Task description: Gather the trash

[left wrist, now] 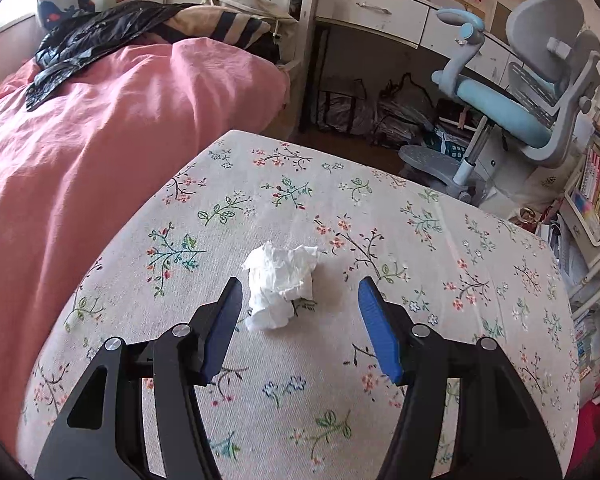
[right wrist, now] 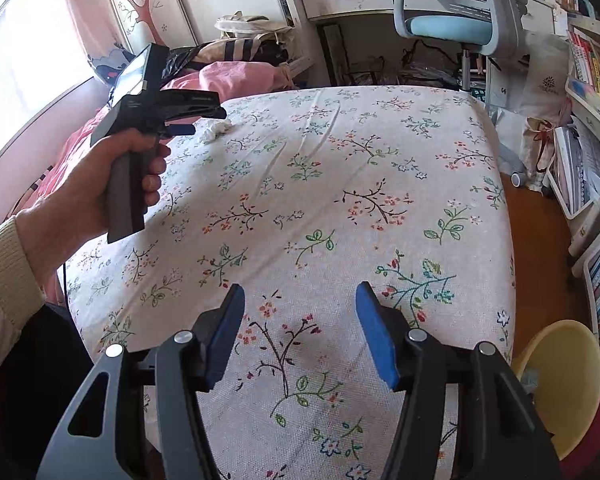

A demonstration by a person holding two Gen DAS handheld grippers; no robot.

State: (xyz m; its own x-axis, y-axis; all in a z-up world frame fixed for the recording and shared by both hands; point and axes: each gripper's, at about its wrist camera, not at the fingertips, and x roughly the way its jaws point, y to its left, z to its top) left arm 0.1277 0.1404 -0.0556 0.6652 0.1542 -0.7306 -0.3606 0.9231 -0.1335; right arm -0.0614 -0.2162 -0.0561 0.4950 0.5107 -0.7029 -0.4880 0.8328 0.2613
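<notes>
The left tongs (left wrist: 300, 292) stand wide apart, pointing down at a crumpled white tissue (left wrist: 280, 286) that lies on the flowered tablecloth (left wrist: 420, 240) over the worktop. The tissue sits in the gap between the two blue pads, close to the left-hand one, and neither pad presses on it. Beyond the worktop, a pink blanket (left wrist: 100, 140) fills the left of the frame with a black plastic bag (left wrist: 92, 40) lying on it at the upper left, and a grey and blue chair (left wrist: 520, 92) stands at the upper right beside a white desk (left wrist: 380, 12).

The right tongs (right wrist: 300, 300) are also wide, with nothing between the pads, above a bare stretch of the same cloth at the lower middle of the frame. In the right wrist view the left hand (right wrist: 100, 184) grips its tool at the left of the frame, with the tissue just past the tips, small and far up the cloth. A pale yellow bucket (right wrist: 560, 380) stands on the floor at the lower right, beside the worktop's edge, and shelves of books (right wrist: 596, 72) run up the right side.
</notes>
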